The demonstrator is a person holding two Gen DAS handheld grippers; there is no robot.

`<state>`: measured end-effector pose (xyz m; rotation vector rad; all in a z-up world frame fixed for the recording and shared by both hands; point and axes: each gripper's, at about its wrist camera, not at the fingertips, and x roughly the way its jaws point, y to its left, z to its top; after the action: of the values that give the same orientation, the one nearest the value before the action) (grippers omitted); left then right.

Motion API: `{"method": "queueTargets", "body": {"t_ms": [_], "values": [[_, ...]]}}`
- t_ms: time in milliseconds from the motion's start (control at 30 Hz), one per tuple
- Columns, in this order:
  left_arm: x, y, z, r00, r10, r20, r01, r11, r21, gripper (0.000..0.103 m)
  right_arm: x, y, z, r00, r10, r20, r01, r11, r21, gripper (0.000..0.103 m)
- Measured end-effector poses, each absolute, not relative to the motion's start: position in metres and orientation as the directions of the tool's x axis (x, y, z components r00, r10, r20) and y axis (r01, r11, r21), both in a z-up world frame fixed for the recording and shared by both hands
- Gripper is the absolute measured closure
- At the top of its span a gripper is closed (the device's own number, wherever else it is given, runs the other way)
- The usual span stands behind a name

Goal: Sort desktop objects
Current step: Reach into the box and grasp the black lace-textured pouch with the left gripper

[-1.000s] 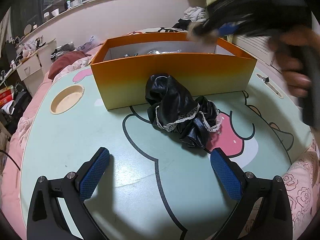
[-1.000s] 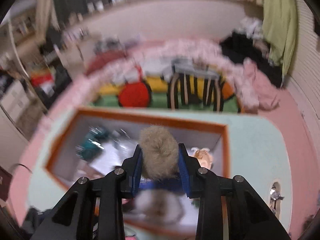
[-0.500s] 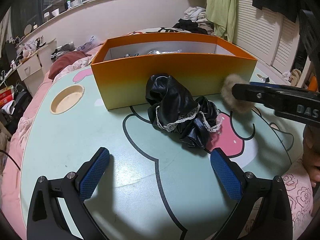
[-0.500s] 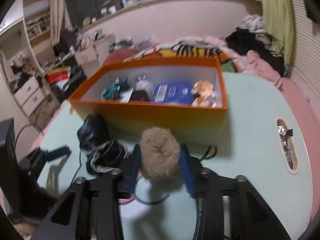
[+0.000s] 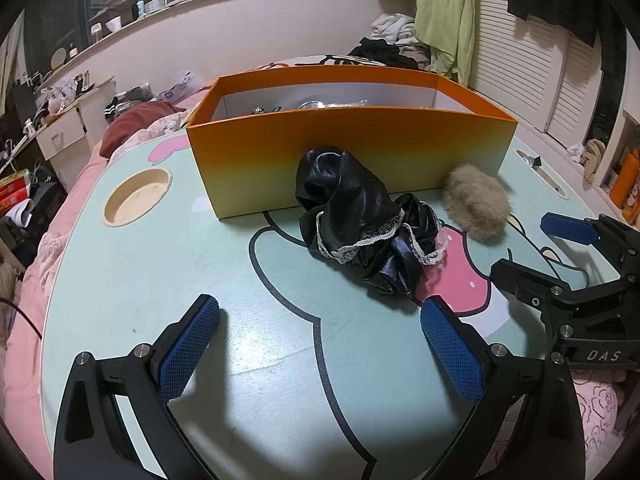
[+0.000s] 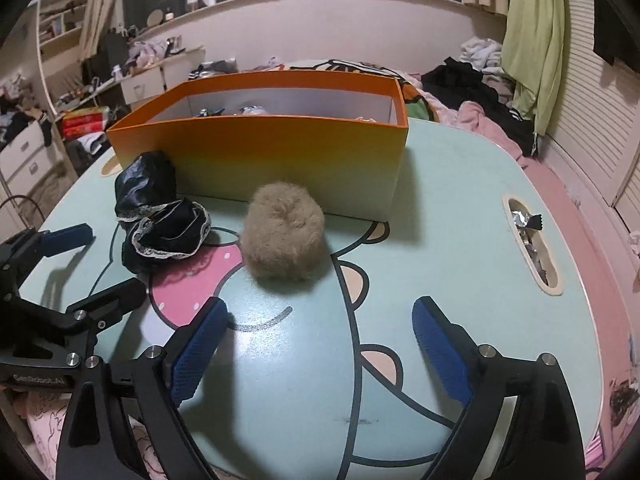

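Left wrist: "DAS" on right claw (image 5: 536, 252)

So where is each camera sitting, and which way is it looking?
Left wrist: on the left tool, low over the mint-green cartoon table, facing the orange cardboard box; its own blue pads show, plus the right tool.
Right wrist: on the right tool, facing the same box; the left tool shows at its left.
Both see the fluffy tan pom-pom and black lace-trimmed cloth.
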<state>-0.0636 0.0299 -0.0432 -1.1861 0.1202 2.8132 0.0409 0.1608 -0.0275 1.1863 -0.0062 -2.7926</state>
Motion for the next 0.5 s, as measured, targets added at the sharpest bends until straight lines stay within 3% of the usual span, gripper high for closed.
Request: {"method": "queueTargets", "body": {"t_ms": [267, 367, 433, 500], "values": [[-0.014, 0.002, -0.007, -0.726, 0.062, -0.685, -0.092, -0.996, 0.008, 0.007, 0.043, 0.154, -0.024, -0.684, -0.107, -0.721, 0.104, -0.993, 0.048, 0.003], [-0.011, 0.002, 0.025, -0.763, 0.08, -0.641, -0.105, -0.994, 0.002, 0.019, 0.043, 0.154, -0.025, -0.684, -0.106, -0.722, 0.104, -0.993, 0.047, 0.003], [-0.02, 0.0, 0.052, -0.762, 0.136, -0.633, -0.122, -0.99, -0.066, 0.037, 0.043, 0.154, -0.025, -0.684, -0.106, -0.722, 0.105, -0.993, 0.047, 0.003], [-0.046, -0.002, 0.076, -0.706, 0.218, -0.674, -0.133, -0.975, -0.176, 0.047, 0.044, 0.154, -0.025, -0.684, -0.107, -0.722, 0.105, -0.993, 0.048, 0.003]]}}
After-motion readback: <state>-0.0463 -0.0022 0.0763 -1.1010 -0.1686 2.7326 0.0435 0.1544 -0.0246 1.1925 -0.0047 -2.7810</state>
